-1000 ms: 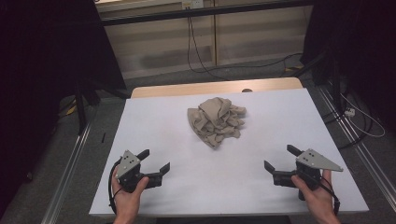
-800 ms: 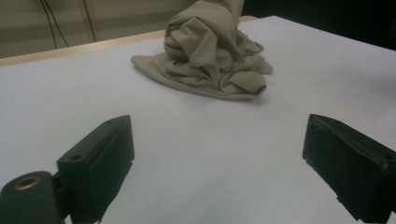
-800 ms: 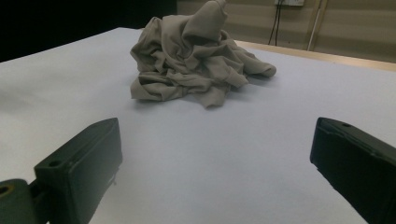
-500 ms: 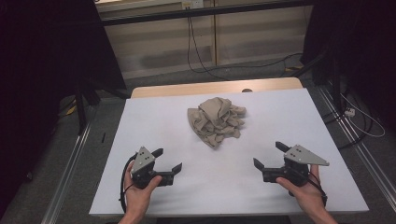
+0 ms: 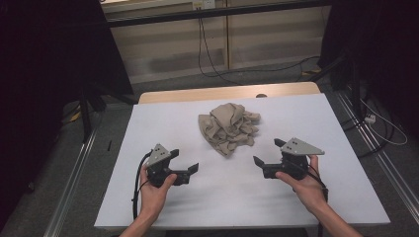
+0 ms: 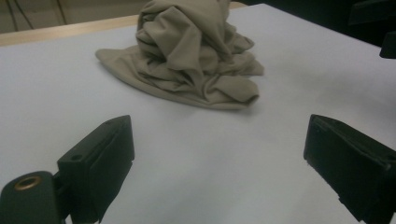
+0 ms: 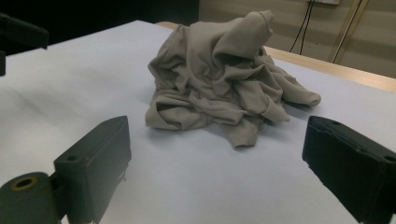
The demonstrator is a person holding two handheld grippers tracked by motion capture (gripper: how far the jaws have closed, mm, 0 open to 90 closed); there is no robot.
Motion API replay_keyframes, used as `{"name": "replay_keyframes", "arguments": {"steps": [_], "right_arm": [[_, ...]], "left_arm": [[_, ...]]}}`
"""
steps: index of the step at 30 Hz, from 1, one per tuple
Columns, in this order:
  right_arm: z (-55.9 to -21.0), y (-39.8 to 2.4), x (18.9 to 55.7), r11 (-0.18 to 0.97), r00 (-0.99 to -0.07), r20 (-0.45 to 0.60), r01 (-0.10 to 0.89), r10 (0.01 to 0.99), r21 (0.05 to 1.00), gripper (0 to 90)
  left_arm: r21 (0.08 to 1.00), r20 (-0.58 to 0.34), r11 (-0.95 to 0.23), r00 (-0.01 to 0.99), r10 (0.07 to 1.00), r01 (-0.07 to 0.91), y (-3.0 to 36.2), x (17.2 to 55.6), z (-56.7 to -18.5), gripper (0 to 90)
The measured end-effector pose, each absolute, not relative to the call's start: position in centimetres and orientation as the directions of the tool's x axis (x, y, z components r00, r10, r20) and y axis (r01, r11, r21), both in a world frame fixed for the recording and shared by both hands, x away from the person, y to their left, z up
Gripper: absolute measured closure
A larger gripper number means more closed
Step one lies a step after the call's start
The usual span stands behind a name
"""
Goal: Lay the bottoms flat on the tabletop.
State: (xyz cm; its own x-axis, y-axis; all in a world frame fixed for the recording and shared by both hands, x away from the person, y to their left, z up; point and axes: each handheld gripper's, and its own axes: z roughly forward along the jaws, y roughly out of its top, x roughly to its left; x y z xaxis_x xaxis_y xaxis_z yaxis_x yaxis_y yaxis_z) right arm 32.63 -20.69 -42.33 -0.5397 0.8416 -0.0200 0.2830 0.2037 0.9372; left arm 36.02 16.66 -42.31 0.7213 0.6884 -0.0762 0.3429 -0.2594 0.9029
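Note:
A crumpled beige cloth (image 5: 228, 127) lies bunched in a heap on the white table top (image 5: 148, 128), a little beyond the centre. My left gripper (image 5: 184, 160) is held in a hand at the near left, jaws open and empty, pointing right towards the cloth (image 6: 191, 56). My right gripper (image 5: 267, 151) is held at the near right and points left at the cloth (image 7: 224, 79). Its jaws have just been closing a little and stand open with nothing between them. Both grippers (image 6: 217, 140) (image 7: 217, 140) are short of the cloth, not touching it.
A strip of wooden table edge (image 5: 197, 94) shows past the white sheet. Metal rails (image 5: 74, 173) run along both sides of the table. Dark stands (image 5: 86, 106) and cables (image 5: 207, 54) sit on the floor beyond.
Both hands have drawn inward towards the cloth: the left gripper went right, the right gripper went left and slightly farther from the near edge. The cloth has not moved.

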Motion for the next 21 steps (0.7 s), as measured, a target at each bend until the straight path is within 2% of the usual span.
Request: {"name": "replay_keyframes", "arguments": {"steps": [3, 4, 8, 13, 15, 21], "right_arm": [[-42.4, -20.4, 33.3, 0.218, -0.536, -0.033, 0.285, 0.844, 0.933, 8.4], [-42.2, -20.2, 34.0, 0.238, -0.538, -0.048, 0.288, 0.841, 0.928, 9.4], [-41.9, -19.9, 35.2, 0.251, -0.540, -0.048, 0.310, 0.840, 0.917, 10.2], [-41.6, -19.6, 36.8, 0.261, -0.552, -0.037, 0.333, 0.833, 0.906, 10.0], [-41.3, -19.3, 38.2, 0.288, -0.559, -0.035, 0.370, 0.828, 0.883, 6.9], [-41.1, -18.6, 40.4, 0.283, -0.557, -0.015, 0.400, 0.831, 0.872, 2.8]], "left_arm": [[0.903, -0.059, -0.263, 0.702, 0.709, 0.341, 16.4, 36.6, -42.2, 9.0], [0.898, -0.010, -0.301, 0.697, 0.717, 0.322, 15.9, 37.1, -42.3, 7.6], [0.873, -0.048, -0.322, 0.720, 0.692, 0.368, 15.4, 38.1, -42.5, 8.0], [0.885, -0.047, -0.308, 0.724, 0.688, 0.350, 14.7, 39.8, -42.3, 9.4], [0.889, -0.038, -0.306, 0.719, 0.694, 0.342, 14.3, 40.5, -42.2, 10.6], [0.864, -0.061, -0.330, 0.729, 0.682, 0.381, 12.8, 42.9, -41.6, 11.8]]}}
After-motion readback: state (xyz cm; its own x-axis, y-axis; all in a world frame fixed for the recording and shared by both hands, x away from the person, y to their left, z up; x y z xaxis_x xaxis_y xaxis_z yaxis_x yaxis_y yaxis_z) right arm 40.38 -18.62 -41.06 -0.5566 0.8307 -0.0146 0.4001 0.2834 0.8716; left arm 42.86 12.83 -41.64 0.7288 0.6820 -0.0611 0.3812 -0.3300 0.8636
